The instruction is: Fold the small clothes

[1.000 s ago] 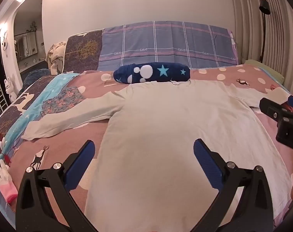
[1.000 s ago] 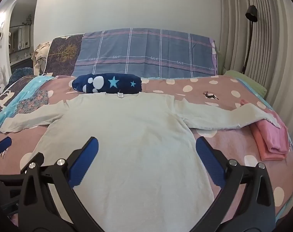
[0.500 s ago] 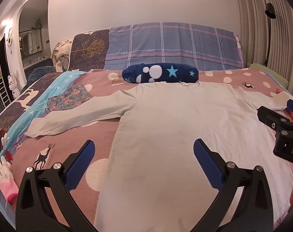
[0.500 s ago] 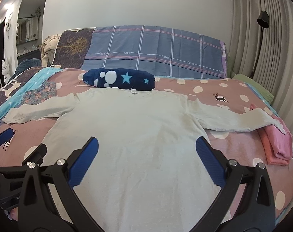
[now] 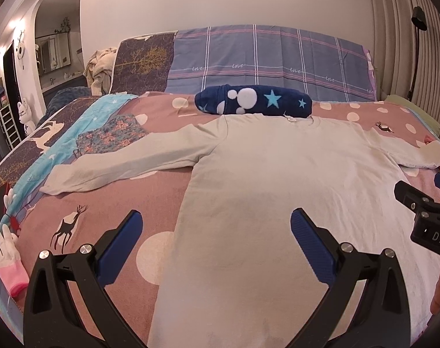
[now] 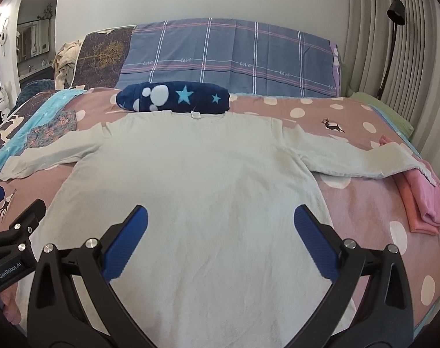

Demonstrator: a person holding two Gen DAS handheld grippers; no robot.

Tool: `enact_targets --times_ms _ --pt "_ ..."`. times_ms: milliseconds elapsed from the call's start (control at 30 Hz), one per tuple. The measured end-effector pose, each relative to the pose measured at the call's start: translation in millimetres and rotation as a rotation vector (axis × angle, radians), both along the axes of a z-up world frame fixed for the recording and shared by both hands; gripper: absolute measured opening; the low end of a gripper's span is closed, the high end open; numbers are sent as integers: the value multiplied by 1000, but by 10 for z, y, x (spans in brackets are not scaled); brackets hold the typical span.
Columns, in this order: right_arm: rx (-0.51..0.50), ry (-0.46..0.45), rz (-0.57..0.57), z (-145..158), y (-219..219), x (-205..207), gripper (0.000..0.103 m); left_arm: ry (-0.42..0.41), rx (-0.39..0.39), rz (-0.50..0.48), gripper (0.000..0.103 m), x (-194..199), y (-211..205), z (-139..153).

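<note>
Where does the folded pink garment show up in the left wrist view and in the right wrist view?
Left wrist view: only a sliver of the folded pink garment at the far right edge, behind the sleeve cuff.
Right wrist view: in full at the right edge, the cuff draped over it.
Shared landmark: the navy star-print roll above the shirt collar.

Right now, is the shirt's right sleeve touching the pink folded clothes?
Touching. The right wrist view shows the sleeve cuff draped over the top of the pink folded clothes, no gap between them.
</note>
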State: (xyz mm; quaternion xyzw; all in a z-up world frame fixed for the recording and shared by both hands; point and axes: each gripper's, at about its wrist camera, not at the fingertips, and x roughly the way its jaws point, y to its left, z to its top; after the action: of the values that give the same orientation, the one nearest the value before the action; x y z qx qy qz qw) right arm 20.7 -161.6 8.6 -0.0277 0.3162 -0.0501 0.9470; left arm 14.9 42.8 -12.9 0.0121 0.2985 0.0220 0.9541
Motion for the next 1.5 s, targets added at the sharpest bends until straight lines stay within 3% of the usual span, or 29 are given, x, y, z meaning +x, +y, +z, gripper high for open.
enact_targets --times_ms 400,500,600,767,967,1100,1300,1400,1500 --pt "3 31 -7 -79 -26 38 101 41 -9 -4 102 53 59 -75" --pt "6 42 -9 -96 -32 55 101 93 -67 -2 100 148 213 -147" --pt "4 49 -19 -119 -46 82 101 129 -90 42 88 216 449 -215" --pt "-17 61 -34 -169 -74 126 101 202 -146 140 56 359 1020 -346" --pt "-32 77 -53 -234 -118 192 101 210 -355 336 44 549 2091 -417" --pt "-23 92 -72 -291 -178 271 101 189 -305 455 40 636 2525 -353" --pt "-20 115 -91 -361 -228 408 101 187 -287 524 38 853 2914 -402" --pt "-22 118 -88 -360 -240 484 101 210 -310 550 33 1007 3146 -503" --pt "-10 116 -76 -326 -239 557 101 236 -389 619 33 1053 3403 -596"
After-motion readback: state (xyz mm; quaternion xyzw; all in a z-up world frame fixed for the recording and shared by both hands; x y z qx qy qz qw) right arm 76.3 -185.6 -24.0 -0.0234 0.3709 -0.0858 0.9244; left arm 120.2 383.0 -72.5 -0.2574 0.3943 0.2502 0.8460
